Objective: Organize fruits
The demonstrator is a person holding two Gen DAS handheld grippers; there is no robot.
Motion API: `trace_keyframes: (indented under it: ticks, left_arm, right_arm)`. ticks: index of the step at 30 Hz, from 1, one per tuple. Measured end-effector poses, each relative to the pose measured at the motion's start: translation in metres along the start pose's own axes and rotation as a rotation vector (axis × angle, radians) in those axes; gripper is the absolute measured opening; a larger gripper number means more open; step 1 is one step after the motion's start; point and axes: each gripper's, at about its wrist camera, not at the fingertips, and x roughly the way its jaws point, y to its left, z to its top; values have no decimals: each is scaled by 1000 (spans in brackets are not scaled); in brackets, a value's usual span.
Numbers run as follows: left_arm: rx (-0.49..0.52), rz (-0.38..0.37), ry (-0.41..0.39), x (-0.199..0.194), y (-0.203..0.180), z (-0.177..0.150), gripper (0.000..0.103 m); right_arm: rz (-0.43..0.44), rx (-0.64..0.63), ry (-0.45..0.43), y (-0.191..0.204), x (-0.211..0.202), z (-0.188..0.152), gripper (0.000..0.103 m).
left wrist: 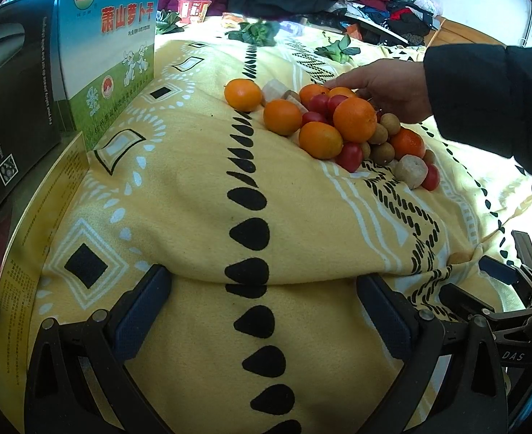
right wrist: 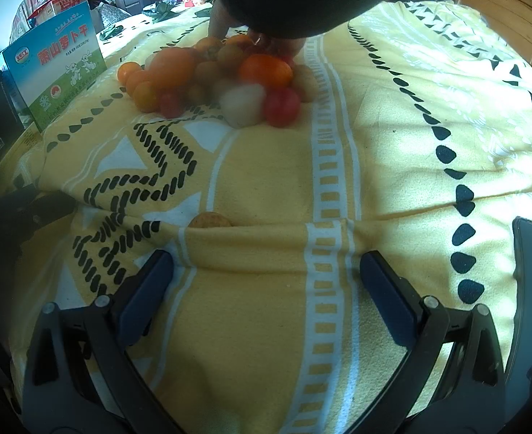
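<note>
Left wrist view: both tongs, left [left wrist: 262, 311] and right [right wrist: 266, 289], sit spread and empty on the blanket [left wrist: 193, 188]. Farther up it, the fruit pile [left wrist: 331, 126] looks round, smooth, rolly; I'd pinch an orange [left wrist: 243, 94] across its middle, gently.

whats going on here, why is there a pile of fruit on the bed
A mixed fruit pile of oranges, small red tomato-like fruits, little brown round ones and pale chunks sits on a yellow patterned blanket. A bare hand in a dark sleeve reaches into the far side of the pile. Both handheld tools sit low on the blanket short of the fruit: the left claw and the right claw are open and hold nothing. A blue and green box stands to the left. No sorting is visible yet.
</note>
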Motion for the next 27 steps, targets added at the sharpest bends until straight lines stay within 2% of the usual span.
trace_keyframes:
  ticks: [27]
  left_arm:
    - [-18, -11, -3, 0, -2, 0, 103]
  right_arm:
    - [-1, 1, 1, 0, 0, 0, 103]
